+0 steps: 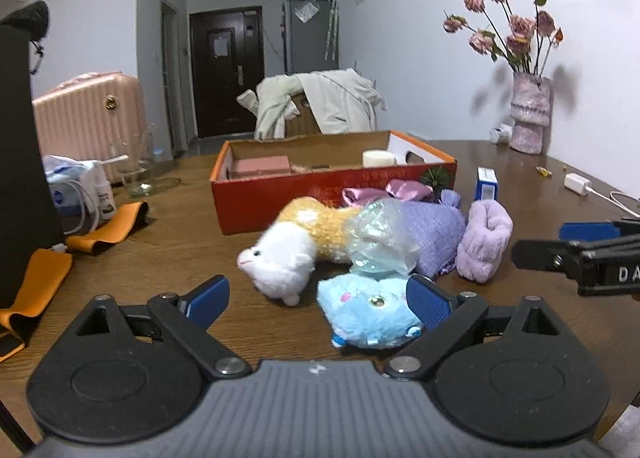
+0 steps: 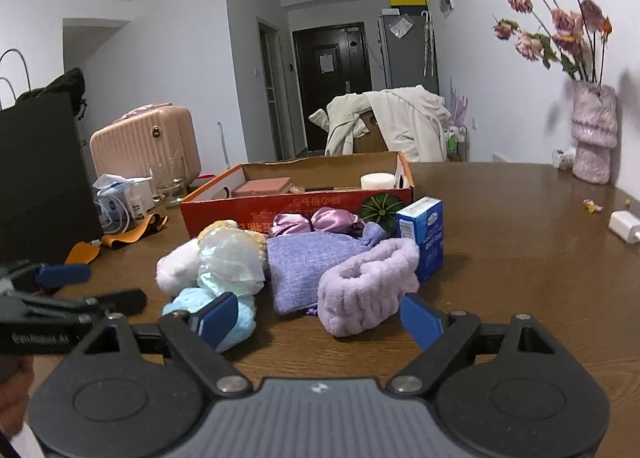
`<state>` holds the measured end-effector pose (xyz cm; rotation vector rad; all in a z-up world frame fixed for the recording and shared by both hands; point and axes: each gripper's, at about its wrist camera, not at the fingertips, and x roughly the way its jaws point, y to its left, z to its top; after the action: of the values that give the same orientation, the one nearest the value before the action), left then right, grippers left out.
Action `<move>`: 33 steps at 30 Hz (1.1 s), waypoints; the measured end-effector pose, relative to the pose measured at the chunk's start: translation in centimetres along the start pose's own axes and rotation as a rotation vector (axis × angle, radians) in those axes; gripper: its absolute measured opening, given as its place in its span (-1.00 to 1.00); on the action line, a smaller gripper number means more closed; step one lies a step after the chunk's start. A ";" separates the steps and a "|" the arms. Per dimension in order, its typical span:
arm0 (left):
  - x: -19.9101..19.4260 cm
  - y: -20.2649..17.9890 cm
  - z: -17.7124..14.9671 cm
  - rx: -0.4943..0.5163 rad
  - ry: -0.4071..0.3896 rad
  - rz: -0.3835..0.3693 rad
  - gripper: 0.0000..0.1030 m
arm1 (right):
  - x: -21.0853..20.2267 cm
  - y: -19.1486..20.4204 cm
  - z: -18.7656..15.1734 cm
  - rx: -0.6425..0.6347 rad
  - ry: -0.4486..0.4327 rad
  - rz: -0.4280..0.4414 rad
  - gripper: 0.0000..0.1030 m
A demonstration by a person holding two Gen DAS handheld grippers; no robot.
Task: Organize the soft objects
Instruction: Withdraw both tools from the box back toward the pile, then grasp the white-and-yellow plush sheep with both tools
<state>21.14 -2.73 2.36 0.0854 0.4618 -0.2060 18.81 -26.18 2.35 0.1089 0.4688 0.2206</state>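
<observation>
Both grippers low over the wooden table (image 1: 168, 242), jaws spread wide.
Left gripper (image 1: 318, 300) tilted down, nothing pinched; right gripper (image 2: 320, 318) just beside it, equally tilted, pads apart, nothing clamped.

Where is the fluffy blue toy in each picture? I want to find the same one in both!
Left wrist view: the blue plush toy lies low in the middle, right in front of the camera, next to the left claw's right finger.
Right wrist view: the blue plush toy sits low on the left, partly behind the right claw's left finger.
Shared landmark: the red cardboard box stands behind the toy pile in both.
</observation>
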 end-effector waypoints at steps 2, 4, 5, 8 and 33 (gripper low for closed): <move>0.6 0.0 -0.1 -0.001 0.008 -0.001 0.88 | 0.6 0.1 0.2 0.001 -0.001 0.011 0.68; 1.4 0.5 0.0 -0.010 0.018 0.004 0.88 | 1.2 0.3 0.5 -0.003 -0.007 0.028 0.66; 1.8 0.8 0.1 -0.017 0.025 0.011 0.88 | 1.5 0.6 0.7 -0.007 -0.008 0.039 0.65; 2.6 1.6 0.3 -0.037 0.033 0.006 0.88 | 2.8 1.3 1.2 -0.023 -0.003 0.061 0.60; 11.0 10.0 1.0 -0.421 0.125 -0.130 -0.05 | 19.7 3.7 5.8 -0.004 0.259 0.383 0.14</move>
<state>33.33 4.90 -1.29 -0.3463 0.6275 -0.2281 37.88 -18.30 -0.51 0.1672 0.7042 0.6164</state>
